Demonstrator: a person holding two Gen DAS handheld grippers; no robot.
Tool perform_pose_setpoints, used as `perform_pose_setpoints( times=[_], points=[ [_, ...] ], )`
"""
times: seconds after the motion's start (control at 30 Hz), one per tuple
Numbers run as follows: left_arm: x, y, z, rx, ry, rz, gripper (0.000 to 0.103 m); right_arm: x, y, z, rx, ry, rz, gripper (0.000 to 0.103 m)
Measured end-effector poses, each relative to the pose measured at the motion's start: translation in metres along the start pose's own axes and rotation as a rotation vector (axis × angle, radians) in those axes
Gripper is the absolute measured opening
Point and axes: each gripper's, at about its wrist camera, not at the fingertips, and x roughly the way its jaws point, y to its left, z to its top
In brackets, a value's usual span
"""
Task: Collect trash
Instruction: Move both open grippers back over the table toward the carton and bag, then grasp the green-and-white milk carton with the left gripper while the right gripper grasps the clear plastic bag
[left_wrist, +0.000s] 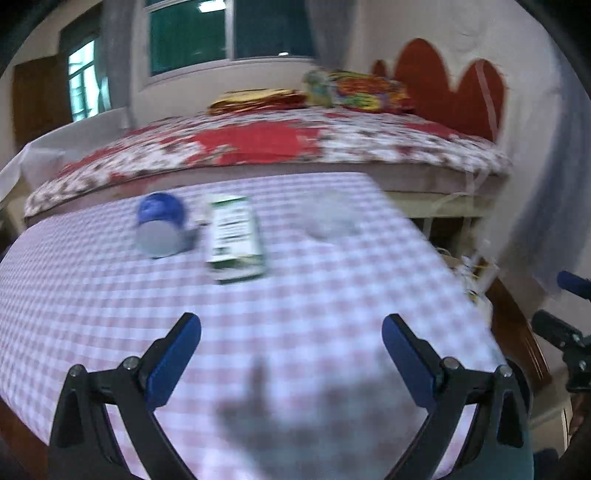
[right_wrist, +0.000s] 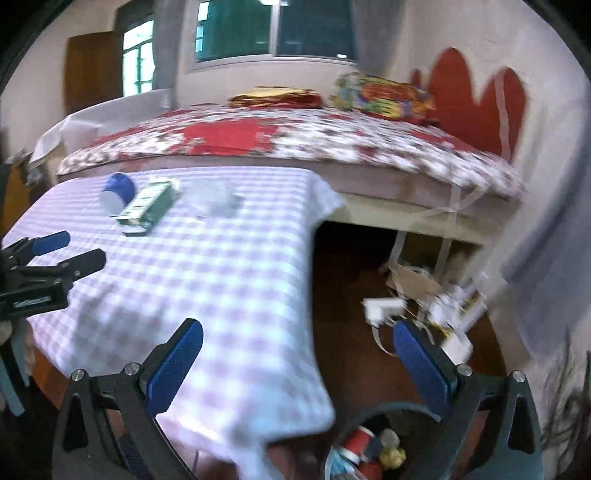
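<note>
On the pink checked tablecloth (left_wrist: 295, 302) lie a blue cup on its side (left_wrist: 160, 225), a green and white carton (left_wrist: 234, 238) and a clear crumpled plastic piece (left_wrist: 328, 218). My left gripper (left_wrist: 291, 343) is open and empty, hovering over the near part of the table. The same cup (right_wrist: 116, 194), carton (right_wrist: 147, 205) and plastic (right_wrist: 216, 197) show in the right wrist view. My right gripper (right_wrist: 297, 350) is open and empty, above the table's right edge and a bin (right_wrist: 369, 446) holding trash. The left gripper (right_wrist: 70, 247) shows there at the left.
A bed with a red floral cover (left_wrist: 277, 144) stands behind the table. Cardboard and white scraps (right_wrist: 424, 299) lie on the brown floor under the bed's edge. The tablecloth (right_wrist: 221, 280) hangs over the table's right side.
</note>
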Motion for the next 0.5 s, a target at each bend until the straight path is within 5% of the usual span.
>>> perform_pose_setpoints(
  times=[0.33, 0.5],
  points=[
    [0.064, 0.051, 0.029, -0.104, 0.041, 0.046, 0.098, 0.084, 0.049, 0.06, -0.098, 0.013, 0.126, 0.102],
    [0.091, 0.058, 0.041, -0.111, 0.073, 0.04, 0.095, 0.142, 0.061, 0.08, -0.111, 0.078, 0.151, 0.094]
  ],
)
